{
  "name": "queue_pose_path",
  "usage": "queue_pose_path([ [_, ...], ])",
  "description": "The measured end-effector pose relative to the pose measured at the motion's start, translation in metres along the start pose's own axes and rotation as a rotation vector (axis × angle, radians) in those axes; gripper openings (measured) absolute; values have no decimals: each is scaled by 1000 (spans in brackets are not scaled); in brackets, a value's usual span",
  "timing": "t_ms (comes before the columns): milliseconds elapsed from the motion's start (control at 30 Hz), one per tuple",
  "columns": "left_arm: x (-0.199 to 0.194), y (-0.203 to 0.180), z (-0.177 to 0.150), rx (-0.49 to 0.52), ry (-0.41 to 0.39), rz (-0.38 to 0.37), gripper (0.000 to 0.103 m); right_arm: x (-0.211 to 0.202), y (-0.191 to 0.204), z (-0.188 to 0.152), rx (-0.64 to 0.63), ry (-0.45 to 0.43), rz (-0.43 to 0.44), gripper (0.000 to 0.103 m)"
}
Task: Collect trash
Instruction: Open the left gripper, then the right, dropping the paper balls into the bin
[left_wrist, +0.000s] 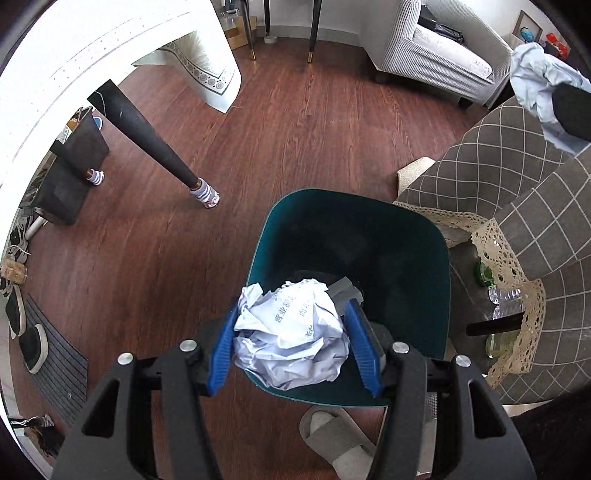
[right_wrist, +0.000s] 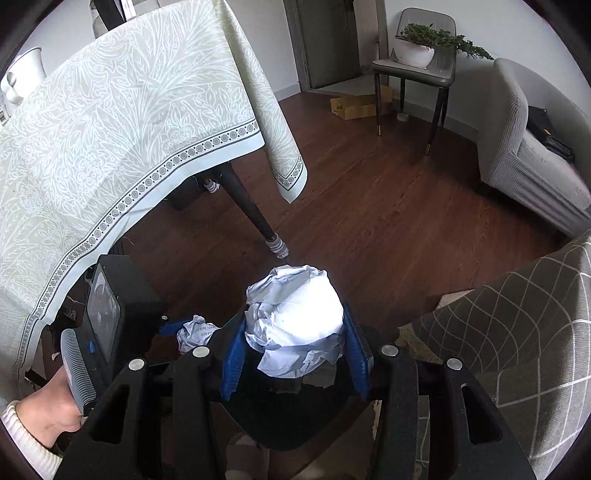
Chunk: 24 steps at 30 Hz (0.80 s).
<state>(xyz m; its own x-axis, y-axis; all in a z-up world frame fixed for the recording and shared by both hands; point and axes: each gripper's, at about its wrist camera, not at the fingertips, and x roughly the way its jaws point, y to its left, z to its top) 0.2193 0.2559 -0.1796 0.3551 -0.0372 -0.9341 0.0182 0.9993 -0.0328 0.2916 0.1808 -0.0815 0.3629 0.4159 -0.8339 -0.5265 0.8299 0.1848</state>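
Observation:
My left gripper is shut on a crumpled ball of printed white paper and holds it above the near rim of a dark teal trash bin that stands on the wood floor. My right gripper is shut on a second crumpled white paper ball, held higher and to the right. That ball also shows in the left wrist view at the top right. The left gripper with its paper shows in the right wrist view at lower left, with the hand that holds it.
A table with a pale patterned cloth and a dark leg stands to the left. A grey checked sofa cover lies right of the bin. A slipper lies by the bin. Shoes and a mat are at far left.

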Motion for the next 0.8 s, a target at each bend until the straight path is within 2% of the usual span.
queue_pose_path([
  [100, 0, -1, -1, 11, 9, 1, 66, 10, -1, -4, 9, 22, 14, 48],
  [267, -5, -5, -2, 30, -10, 3, 69, 21, 1, -7, 1, 45, 18, 48],
  [633, -42, -2, -1, 11, -116, 2, 69, 46, -3, -18, 21, 109, 25, 48],
  [800, -62, 3, 3, -16, -166, -16, 62, 57, -6, -24, 24, 139, 27, 48],
])
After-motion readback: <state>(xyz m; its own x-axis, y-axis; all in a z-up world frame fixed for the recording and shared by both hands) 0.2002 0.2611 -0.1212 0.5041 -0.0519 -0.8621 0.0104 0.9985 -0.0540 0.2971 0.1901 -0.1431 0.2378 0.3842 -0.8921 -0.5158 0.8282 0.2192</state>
